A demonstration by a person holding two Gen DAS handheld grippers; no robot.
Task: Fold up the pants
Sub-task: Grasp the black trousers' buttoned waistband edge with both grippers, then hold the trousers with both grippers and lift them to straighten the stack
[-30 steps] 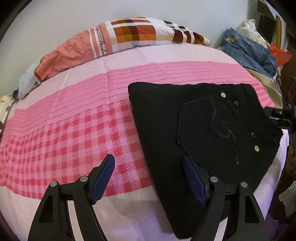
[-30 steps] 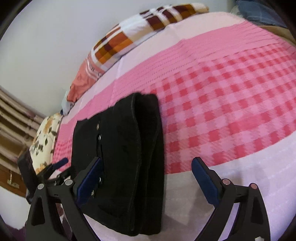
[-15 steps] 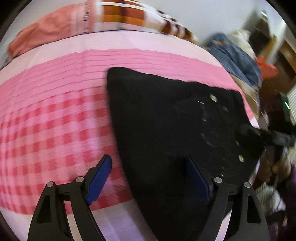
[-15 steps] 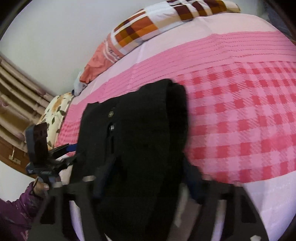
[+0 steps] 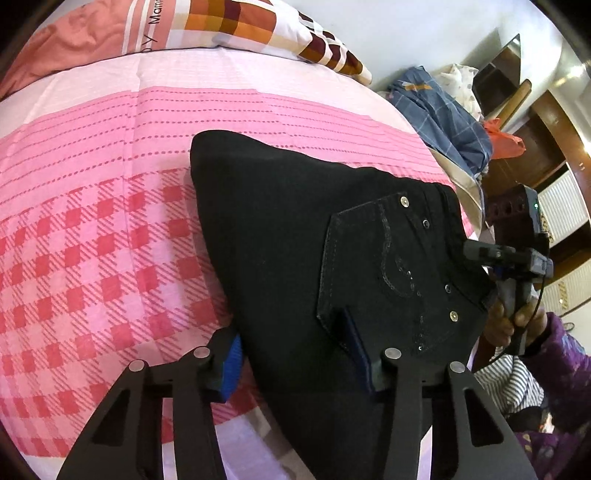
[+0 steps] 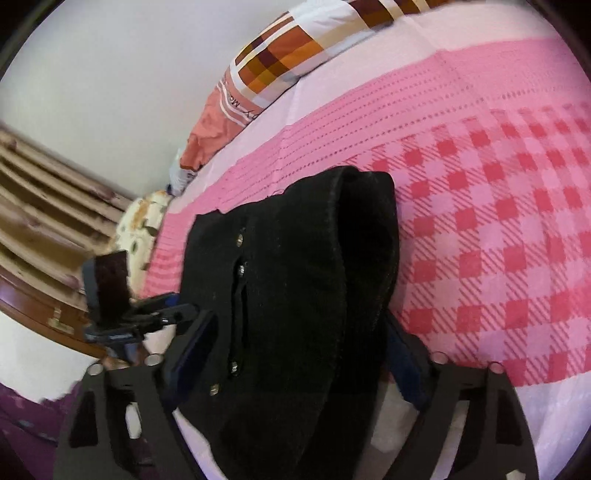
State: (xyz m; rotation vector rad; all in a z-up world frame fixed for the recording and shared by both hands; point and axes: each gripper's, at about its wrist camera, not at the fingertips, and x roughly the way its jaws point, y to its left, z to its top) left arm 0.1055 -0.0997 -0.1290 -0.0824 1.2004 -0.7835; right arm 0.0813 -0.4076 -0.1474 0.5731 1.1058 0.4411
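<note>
Black pants lie folded on the pink checked bedsheet, back pocket with rivets facing up. My left gripper straddles their near left edge. One blue pad rests on the sheet against the cloth and the other lies on the pocket. Its jaws are closing, and the cloth between them lies flat. In the right wrist view the pants form a thick stack between the fingers of my right gripper. Those jaws are opening, and the pads flank the stack. Each view shows the other gripper at the pants' far end.
An orange and brown checked pillow lies at the head of the bed. A pile of blue checked cloth and wooden furniture stand past the right edge. A floral cushion and curtains are on the other side. A hand holds the right gripper.
My left gripper turned right and moved in over the pants' edge, its jaws narrowing. My right gripper swung left, so the folded stack now sits between its fingers.
</note>
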